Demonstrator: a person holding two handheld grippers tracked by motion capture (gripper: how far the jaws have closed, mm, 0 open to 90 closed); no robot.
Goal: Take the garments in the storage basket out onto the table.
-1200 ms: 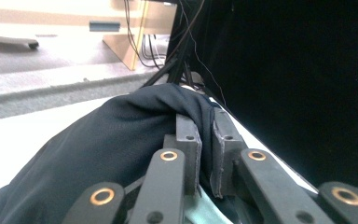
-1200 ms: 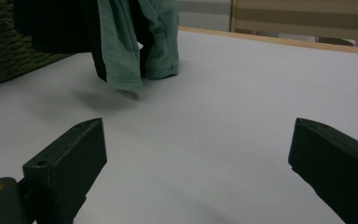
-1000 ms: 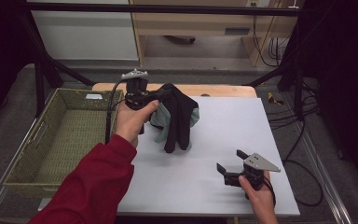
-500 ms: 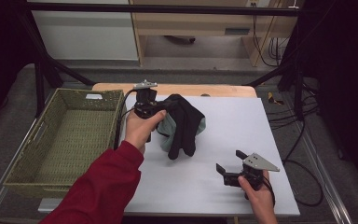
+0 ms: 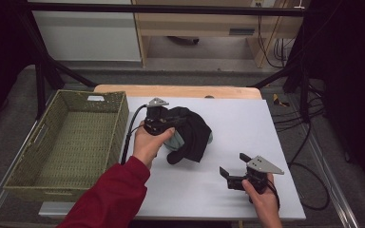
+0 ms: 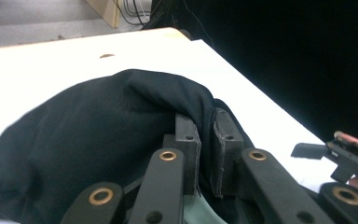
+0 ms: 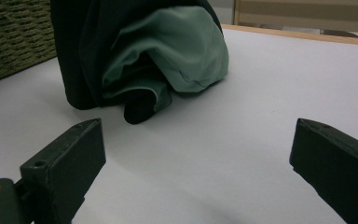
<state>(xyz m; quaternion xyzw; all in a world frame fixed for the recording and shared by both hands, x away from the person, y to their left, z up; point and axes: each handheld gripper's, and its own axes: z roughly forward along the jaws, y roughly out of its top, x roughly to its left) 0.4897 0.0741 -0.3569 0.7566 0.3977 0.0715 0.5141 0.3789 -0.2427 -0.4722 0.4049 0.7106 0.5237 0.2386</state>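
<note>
Listing what I see on the table from my remote station:

Item one, left gripper (image 5: pixel 164 124): I hold it over the middle of the white table (image 5: pixel 247 128), its jaws pinched tight on a fold of the dark garment (image 5: pixel 192 135); in the left gripper view the two pads (image 6: pixel 189 140) stand close together with black cloth caught between them

Item two, dark garment: bunched in a heap on the table, just right of the wicker basket (image 5: pixel 66 142), with a pale green lining (image 7: pixel 182 46) showing under the black outer cloth; its lower edge rests on the table surface in the right gripper view, and one dark lobe hangs toward the near side in the high view

Item three, right gripper (image 5: pixel 237 173): I hold it low at the near right part of the table, well apart from the garment, jaws spread wide with nothing between them, pointing toward the heap

Item four, wicker basket: at the table's left edge, beside my red sleeve (image 5: pixel 109 199)
</note>
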